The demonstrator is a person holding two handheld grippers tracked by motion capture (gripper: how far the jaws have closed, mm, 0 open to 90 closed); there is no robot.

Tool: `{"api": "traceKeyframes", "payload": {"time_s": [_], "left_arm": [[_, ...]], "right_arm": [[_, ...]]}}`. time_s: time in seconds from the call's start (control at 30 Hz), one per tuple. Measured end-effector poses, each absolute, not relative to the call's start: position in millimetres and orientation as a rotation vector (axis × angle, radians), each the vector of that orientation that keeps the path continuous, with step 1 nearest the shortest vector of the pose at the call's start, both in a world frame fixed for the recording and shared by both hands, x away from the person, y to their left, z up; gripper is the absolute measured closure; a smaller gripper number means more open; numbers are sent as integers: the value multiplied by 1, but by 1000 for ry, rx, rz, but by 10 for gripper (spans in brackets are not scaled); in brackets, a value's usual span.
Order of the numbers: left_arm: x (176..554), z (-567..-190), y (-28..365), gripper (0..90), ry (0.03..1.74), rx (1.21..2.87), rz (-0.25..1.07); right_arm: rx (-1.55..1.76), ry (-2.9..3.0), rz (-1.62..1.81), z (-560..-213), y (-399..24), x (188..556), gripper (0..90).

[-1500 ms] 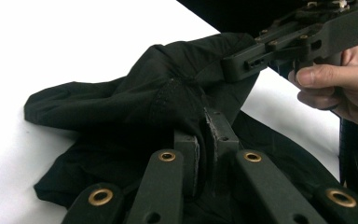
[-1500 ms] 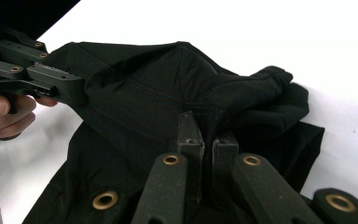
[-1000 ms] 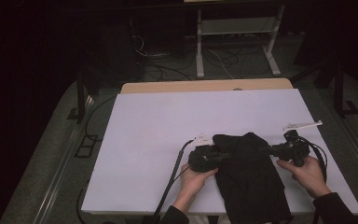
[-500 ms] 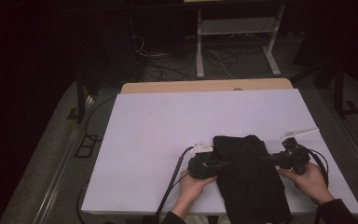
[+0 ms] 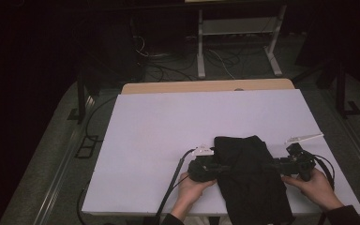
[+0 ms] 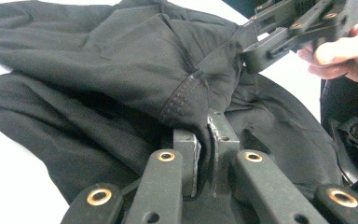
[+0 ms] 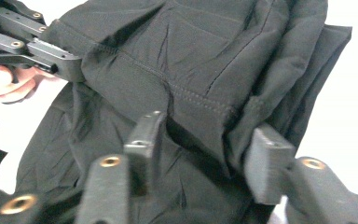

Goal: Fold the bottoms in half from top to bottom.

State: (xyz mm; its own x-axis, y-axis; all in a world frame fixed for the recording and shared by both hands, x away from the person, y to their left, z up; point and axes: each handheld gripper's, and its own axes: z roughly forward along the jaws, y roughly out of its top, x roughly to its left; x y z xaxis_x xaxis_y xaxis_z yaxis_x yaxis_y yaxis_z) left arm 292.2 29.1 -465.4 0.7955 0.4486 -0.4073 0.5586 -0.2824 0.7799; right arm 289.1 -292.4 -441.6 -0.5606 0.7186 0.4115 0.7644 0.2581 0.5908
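A black garment [image 5: 251, 180] lies on the white table top [image 5: 168, 136], its lower part hanging over the near edge. My left gripper [image 6: 205, 140] is shut on a stitched fold at the garment's left edge, seen from above at the left gripper [image 5: 218, 168]. At the right edge, my right gripper [image 7: 209, 140] has just been opening. Its jaws stand apart around a seamed fold without pressing on it, and from above the right gripper [image 5: 281, 165] points left into the cloth. Each gripper view shows the other gripper across the cloth: the right gripper [image 6: 256, 51] and the left gripper [image 7: 67, 65].
The white top rests on a wooden table [image 5: 206, 86] whose far edge shows. Cables [image 5: 173, 180] trail from the grippers over the near edge. A white metal stand [image 5: 236, 33] and floor cables lie beyond the table in the dark.
Both hands have shifted slightly toward the near edge, and the garment's top edge lies flatter on the table than a second ago.
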Motion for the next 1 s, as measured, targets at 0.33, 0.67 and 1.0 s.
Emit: {"api": "traceKeyframes", "payload": {"time_s": [0.33,0.67,1.0], "left_arm": [[292,-466,29,831,762,1921,-128],[291,-466,29,831,756,1921,-120],[291,-465,29,831,756,1923,-115]], "right_arm": [[-1451,-2395,-1237,-437,-304,284,175],[-1395,-2462,-1270,-426,-298,282,70],[-1355,-2508,-1305,-412,-297,286,0]]}}
